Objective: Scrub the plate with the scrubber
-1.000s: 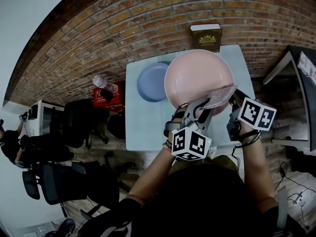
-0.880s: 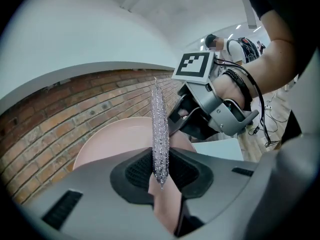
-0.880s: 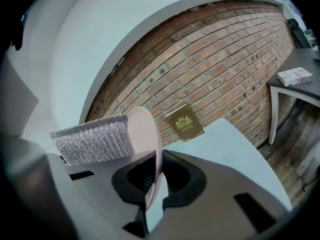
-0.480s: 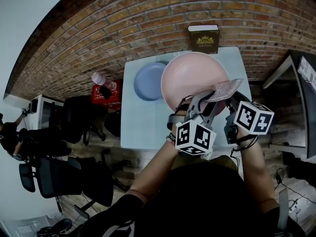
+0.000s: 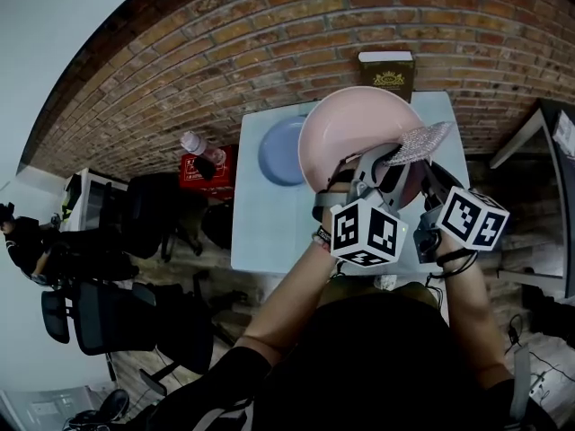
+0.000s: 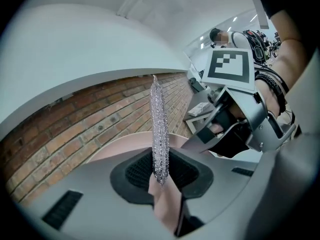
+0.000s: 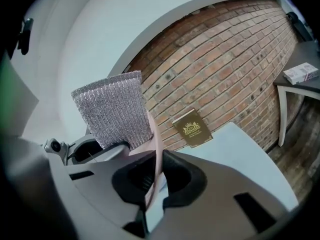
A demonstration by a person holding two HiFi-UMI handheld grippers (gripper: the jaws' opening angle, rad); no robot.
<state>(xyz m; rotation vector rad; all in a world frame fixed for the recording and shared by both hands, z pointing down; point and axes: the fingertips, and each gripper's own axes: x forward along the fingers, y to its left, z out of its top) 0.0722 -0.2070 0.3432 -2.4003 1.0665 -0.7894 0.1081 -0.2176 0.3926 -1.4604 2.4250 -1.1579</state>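
R gripper (image 5: 424,183) jaws nearly together, pinching the near rim of the pink plate (image 5: 350,128). It's held tilted, off the tabletop (image 5: 260,232), over the far right part, prob. so its face is turned to the other tool. L gripper (image 5: 388,162) jaws pinch the scrubber (image 5: 419,141) by its lower edge, w/ mesh free at the plate's right rim, ready to rub.

Head view steeply down over table (image 5: 269,227), gripper views close, near-level, sharing plate (image 5: 350,133), brick wall (image 5: 225,52).
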